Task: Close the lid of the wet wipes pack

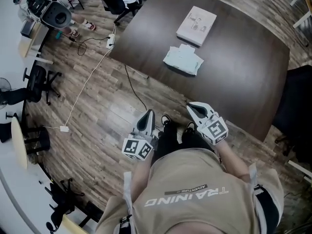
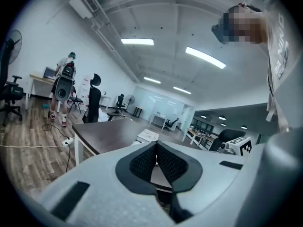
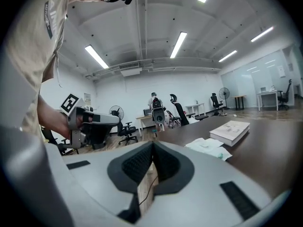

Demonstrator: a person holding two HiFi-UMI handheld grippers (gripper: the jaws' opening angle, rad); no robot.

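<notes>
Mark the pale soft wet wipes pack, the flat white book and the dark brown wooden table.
pale soft wet wipes pack (image 1: 183, 61), head view, middle of its top.
flat white book (image 1: 196, 26), head view, centre of its cover.
dark brown wooden table (image 1: 243, 72), head view, bare top right of the pack.

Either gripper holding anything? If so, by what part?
Nothing held. Left gripper and right gripper both have jaws together on nothing; the wet wipes pack lies untouched on the table.
</notes>
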